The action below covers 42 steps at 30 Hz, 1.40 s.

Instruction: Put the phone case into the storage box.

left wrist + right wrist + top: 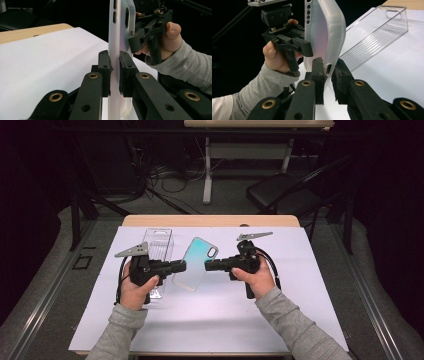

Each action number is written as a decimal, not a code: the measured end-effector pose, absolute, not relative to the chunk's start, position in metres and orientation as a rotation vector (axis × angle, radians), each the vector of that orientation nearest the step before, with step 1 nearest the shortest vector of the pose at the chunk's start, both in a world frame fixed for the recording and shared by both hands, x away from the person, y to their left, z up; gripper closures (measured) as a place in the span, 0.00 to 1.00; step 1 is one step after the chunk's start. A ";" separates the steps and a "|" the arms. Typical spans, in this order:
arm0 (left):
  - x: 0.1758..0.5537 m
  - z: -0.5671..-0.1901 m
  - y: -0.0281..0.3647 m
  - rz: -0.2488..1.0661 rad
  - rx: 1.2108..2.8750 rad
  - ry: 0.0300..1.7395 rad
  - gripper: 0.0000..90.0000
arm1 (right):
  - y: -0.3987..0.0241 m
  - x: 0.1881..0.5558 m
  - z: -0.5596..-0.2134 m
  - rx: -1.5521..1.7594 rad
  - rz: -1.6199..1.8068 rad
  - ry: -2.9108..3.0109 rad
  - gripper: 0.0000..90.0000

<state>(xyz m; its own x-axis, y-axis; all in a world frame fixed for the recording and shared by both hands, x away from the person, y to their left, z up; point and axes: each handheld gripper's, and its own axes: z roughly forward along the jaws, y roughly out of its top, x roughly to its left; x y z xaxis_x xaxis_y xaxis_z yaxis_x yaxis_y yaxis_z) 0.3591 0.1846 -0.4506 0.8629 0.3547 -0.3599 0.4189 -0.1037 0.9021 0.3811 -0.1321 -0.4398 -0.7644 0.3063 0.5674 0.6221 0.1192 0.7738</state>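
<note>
Both tools (181, 266) (209, 265) clamp the phone case (197, 262), camera end pointing away.

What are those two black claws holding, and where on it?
A phone case, held between them above the table: the left gripper pinches one long edge, the right gripper the opposite edge.

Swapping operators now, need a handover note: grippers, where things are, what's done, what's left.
Left gripper: shut on one long edge of the translucent blue-tinted phone case.
Right gripper: shut on the opposite edge, near the camera cutout.
The case is held between both grippers above the white table sheet.
The clear ribbed plastic packaging tray lies empty on the sheet, behind the left gripper.
Done: case is out of its tray and gripped on both sides.
Left: probably setting the case down; nothing here shows where.
</note>
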 end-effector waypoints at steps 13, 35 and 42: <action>0.359 -0.451 0.184 -0.055 1.710 0.601 0.91 | -0.132 0.381 -0.440 -0.920 -1.696 -2.119 0.90; 0.360 -0.451 0.185 -0.049 1.705 0.603 0.90 | -0.131 0.380 -0.439 -0.938 -1.711 -2.109 0.91; 0.360 -0.452 0.185 -0.050 1.703 0.608 0.90 | -0.131 0.380 -0.439 -0.948 -1.714 -2.110 0.91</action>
